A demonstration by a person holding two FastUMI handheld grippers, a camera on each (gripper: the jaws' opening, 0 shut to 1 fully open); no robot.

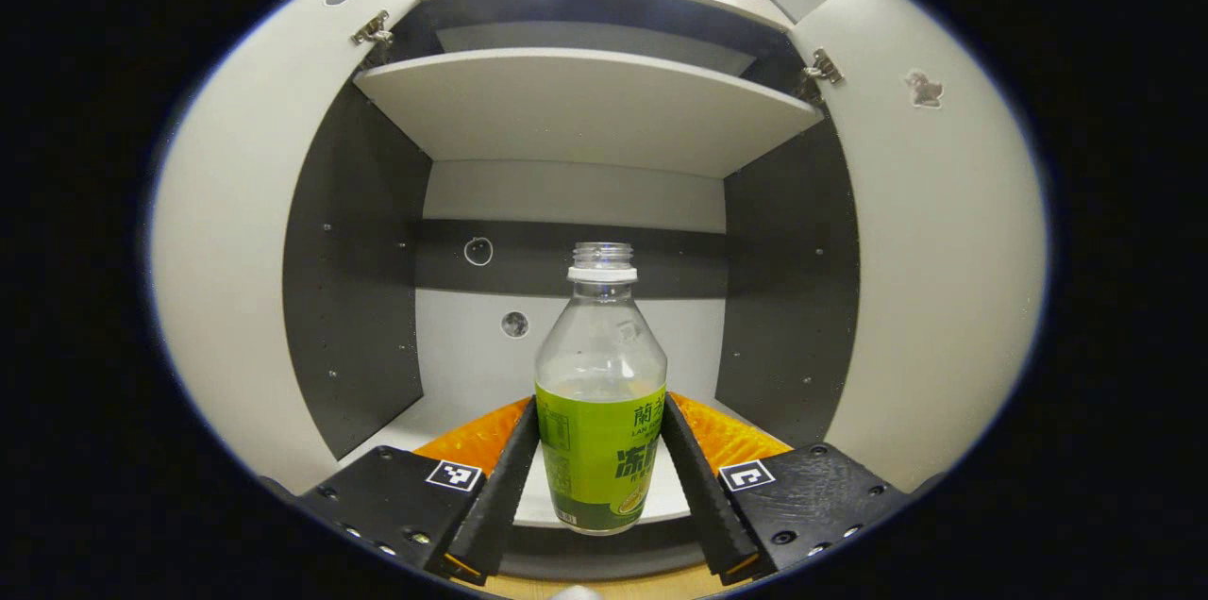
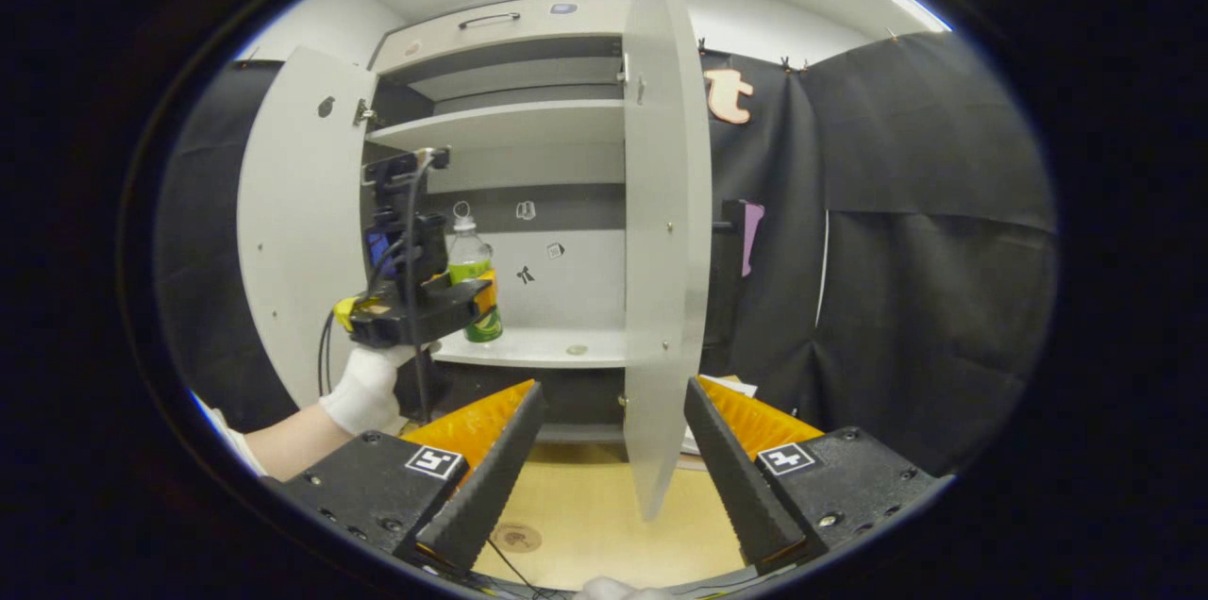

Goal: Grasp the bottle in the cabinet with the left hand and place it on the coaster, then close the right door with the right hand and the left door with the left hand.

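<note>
While the bottle (image 1: 601,402) stands upright on the cabinet's lower shelf (image 1: 661,496), near the shelf's front edge, the left gripper (image 1: 600,468) has its fingers (image 1: 505,477) against both sides of the labelled lower body, so it looks clamped on it. In the right gripper view the bottle (image 2: 474,279) shows at the shelf's left end, with a gloved hand (image 2: 366,388) holding the left gripper there. The bottle is clear thin plastic, uncapped, and looks about half full, so it is probably light, smooth and easy to dent; squeezing hard or tilting could spill it. The label band, low on the body, seems the best place to hold. The right gripper (image 2: 612,449) hangs open and empty below the shelf, its jaws either side of the right door's (image 2: 665,232) edge without touching it. A round coaster (image 2: 516,538) lies on the table below the shelf.
</note>
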